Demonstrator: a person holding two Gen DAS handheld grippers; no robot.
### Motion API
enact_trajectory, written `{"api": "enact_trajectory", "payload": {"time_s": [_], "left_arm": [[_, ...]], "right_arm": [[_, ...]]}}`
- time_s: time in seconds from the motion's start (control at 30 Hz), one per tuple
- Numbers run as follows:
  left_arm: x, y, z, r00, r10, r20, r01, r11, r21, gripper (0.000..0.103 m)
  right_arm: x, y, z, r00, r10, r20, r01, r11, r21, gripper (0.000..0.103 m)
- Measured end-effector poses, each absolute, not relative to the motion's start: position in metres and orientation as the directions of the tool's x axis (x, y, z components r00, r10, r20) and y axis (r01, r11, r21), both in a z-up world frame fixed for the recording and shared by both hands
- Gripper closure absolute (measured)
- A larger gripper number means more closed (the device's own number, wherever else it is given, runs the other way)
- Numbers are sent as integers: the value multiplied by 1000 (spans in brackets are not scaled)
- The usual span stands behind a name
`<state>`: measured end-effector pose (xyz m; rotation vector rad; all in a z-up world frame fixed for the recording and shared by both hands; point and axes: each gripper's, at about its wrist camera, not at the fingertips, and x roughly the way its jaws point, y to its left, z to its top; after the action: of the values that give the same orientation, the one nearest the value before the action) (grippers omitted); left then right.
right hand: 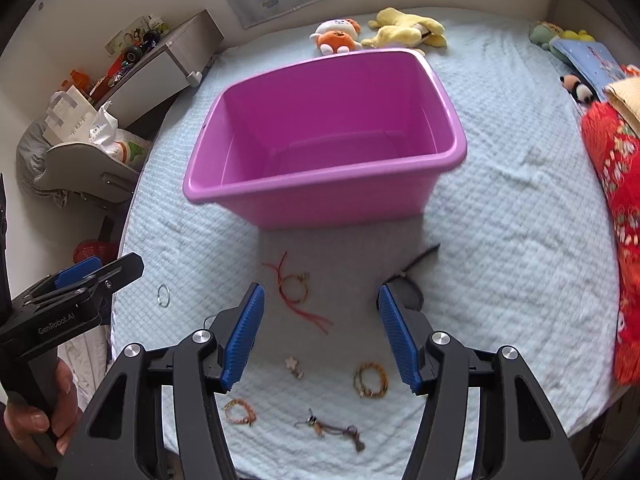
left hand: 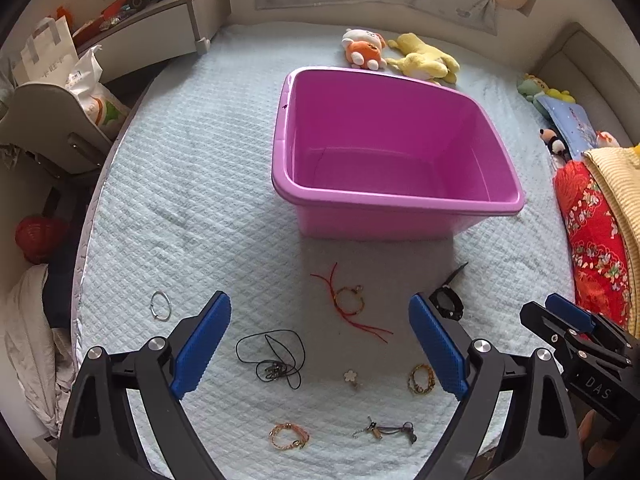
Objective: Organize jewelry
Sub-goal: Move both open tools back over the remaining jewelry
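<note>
A pale blue quilted bed [left hand: 200,152] carries a purple tub [left hand: 392,152] mid-mattress; jewelry such as a red cord bracelet [left hand: 350,302] lies scattered near its front edge. Left tool [left hand: 320,344] and right tool [right hand: 320,336] hover open, empty.

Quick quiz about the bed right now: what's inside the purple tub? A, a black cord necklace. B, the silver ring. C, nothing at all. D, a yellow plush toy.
C: the purple tub shows only its bare floor in both views, while the black cord necklace and the silver ring lie on the blanket in front of it, and the yellow plush toy lies behind it.
</note>
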<state>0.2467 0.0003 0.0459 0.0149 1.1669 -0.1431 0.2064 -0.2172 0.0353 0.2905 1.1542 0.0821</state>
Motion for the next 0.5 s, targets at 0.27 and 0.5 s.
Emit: {"api": "enact_trajectory", "payload": {"time_s": [0.27, 0.5], "left_arm": [[195, 3, 38, 380, -116, -918, 186, 981, -47, 13], [160, 6, 27, 367, -114, -923, 190, 981, -46, 13]], "right_arm": [[145, -205, 27, 397, 206, -895, 137, 950, 279, 46], [99, -204, 15, 368, 202, -908, 160, 948, 276, 45]]}}
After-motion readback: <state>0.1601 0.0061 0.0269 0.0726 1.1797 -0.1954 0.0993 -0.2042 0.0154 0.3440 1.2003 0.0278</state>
